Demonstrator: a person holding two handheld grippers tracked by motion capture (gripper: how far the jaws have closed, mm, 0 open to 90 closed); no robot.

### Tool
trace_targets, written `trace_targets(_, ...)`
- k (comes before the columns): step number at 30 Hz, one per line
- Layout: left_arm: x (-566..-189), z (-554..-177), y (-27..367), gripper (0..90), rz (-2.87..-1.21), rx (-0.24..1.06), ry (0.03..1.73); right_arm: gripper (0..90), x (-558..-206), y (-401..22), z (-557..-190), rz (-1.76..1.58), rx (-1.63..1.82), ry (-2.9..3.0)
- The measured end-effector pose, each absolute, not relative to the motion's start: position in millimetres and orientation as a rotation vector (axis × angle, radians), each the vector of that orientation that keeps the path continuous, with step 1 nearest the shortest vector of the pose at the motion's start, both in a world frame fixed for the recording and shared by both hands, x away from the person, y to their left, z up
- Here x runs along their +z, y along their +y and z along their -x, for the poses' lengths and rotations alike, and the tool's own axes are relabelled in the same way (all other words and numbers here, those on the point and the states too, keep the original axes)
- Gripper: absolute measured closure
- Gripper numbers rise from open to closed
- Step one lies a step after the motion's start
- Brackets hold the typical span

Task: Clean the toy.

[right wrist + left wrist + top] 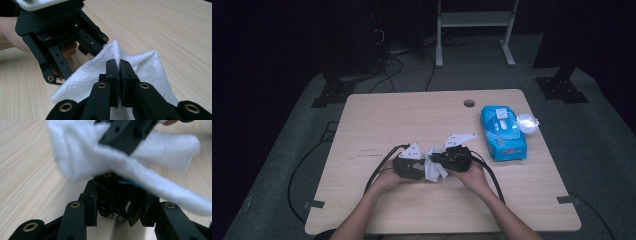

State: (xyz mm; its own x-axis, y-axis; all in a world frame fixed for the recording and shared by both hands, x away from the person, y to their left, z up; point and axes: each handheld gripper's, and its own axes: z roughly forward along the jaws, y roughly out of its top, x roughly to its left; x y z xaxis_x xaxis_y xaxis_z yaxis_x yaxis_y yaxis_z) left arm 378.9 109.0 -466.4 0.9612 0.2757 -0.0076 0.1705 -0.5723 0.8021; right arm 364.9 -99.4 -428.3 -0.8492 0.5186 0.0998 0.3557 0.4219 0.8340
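Note:
A white wipe [434, 170] hangs between my two grippers at the middle of the wooden table [412, 115]. My right gripper [437, 159] is shut on a raised fold of the wipe [82, 80], its jaws pressed together [119, 67]. My left gripper [422, 164] faces it from the left. In the left gripper view its jaws [117, 200] stand a little apart with a small dark object [112, 195] clamped between them. The wipe [82, 152] is draped over that object's far end. The right gripper [127, 145] comes in from above. The left gripper's tips [92, 45] vanish behind the wipe.
A blue pack of wipes [503, 132] lies to the right, with a crumpled clear wrapper [527, 122] beside it. A cable hole [469, 103] sits near the far edge. Black cables [379, 167] trail off both grippers toward the front edge.

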Motion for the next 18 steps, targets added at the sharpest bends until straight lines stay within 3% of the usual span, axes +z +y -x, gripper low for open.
trace_targets(5,-465.8,-377.8,108.2,58.0,-2.198,0.157,0.307,85.8,-427.4,-103.5,-367.7,-0.775,1.372,2.494)
trace_targets(11,-466.5,-379.0,108.6,58.0,-2.193,0.150,0.308,85.9,-427.1,-153.7,-374.0,-0.910,1.332,2.410)
trace_targets(18,-466.7,-378.7,107.7,58.1,-2.192,0.152,0.306,85.9,-427.0,-183.5,-376.4,-0.979,1.320,2.368)
